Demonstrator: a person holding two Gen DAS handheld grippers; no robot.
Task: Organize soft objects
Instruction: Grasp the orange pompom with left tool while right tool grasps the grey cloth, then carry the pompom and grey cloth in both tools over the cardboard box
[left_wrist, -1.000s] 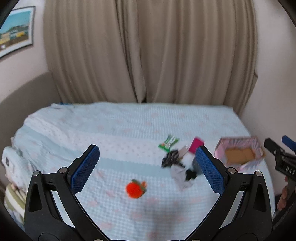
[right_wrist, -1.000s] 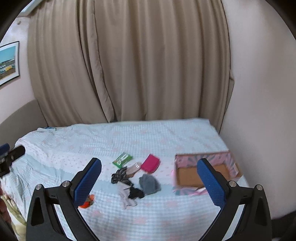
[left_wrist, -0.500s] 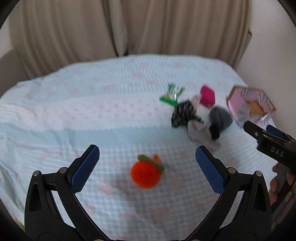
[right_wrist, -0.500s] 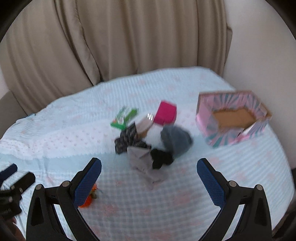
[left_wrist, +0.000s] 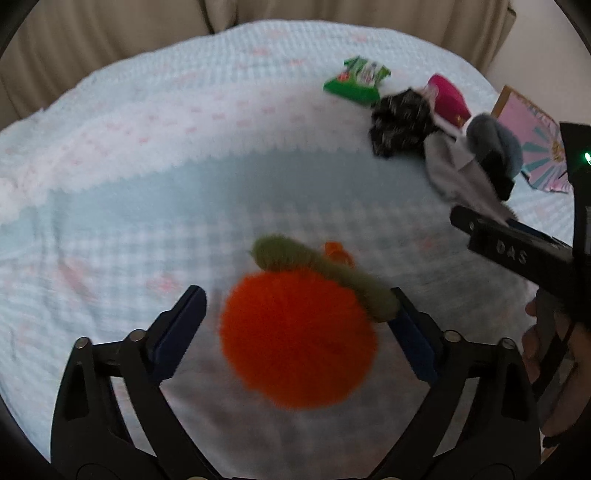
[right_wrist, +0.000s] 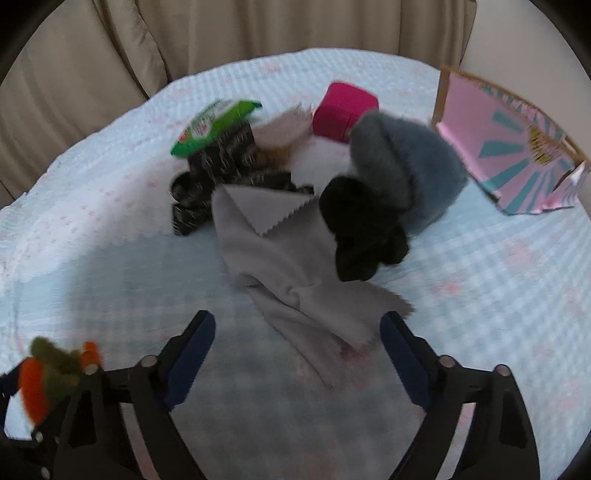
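Note:
An orange plush fruit (left_wrist: 295, 343) with a green stem lies on the pale blue bedspread (left_wrist: 147, 206). My left gripper (left_wrist: 297, 317) straddles it with its jaws closing; a gap still shows beside the left pad (left_wrist: 181, 328). A grey cloth (right_wrist: 288, 266) trails from the pile toward my right gripper (right_wrist: 297, 332). Its near corner lies between the closing jaws, and the pads do not press on it. Behind the cloth are a black fuzzy item (right_wrist: 362, 229), a grey-blue fuzzy item (right_wrist: 410, 162) and a dark patterned cloth (right_wrist: 221, 166).
A green packet (right_wrist: 214, 125), a pink pouch (right_wrist: 343, 105) and a beige cloth (right_wrist: 284, 129) lie at the back of the pile. A pink patterned box (right_wrist: 509, 147) stands to the right. Beige curtains hang behind the bed. A hand (left_wrist: 546, 354) holds the right gripper.
Both grippers have dropped steeply toward the bed and tilted downward. The plush fruit and the cloth pile now fill the views, and both pairs of jaws have narrowed.

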